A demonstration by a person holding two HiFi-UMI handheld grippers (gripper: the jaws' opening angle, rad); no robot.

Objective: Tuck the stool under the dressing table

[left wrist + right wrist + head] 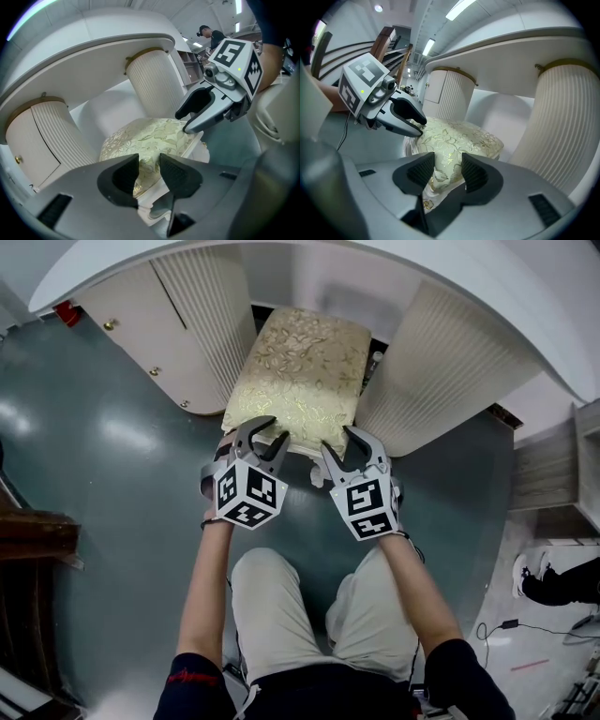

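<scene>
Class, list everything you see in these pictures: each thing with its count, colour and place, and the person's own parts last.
stool: one, cream-gold floral cushion, white frame, partly under the dressing table between its pedestals.
dressing table: one, white curved top, above the stool.
pedestals: two, cream, ribbed, either side of the stool.
floor: one, dark grey-green, glossy, all around.
cable: one, black, on the floor, lower right.
left tool: one, grey with marker cube, jaws closed on the stool's near edge.
right tool: one, same colours, gripping that edge alongside.
legs: two, beige trousers, bottom centre.
</scene>
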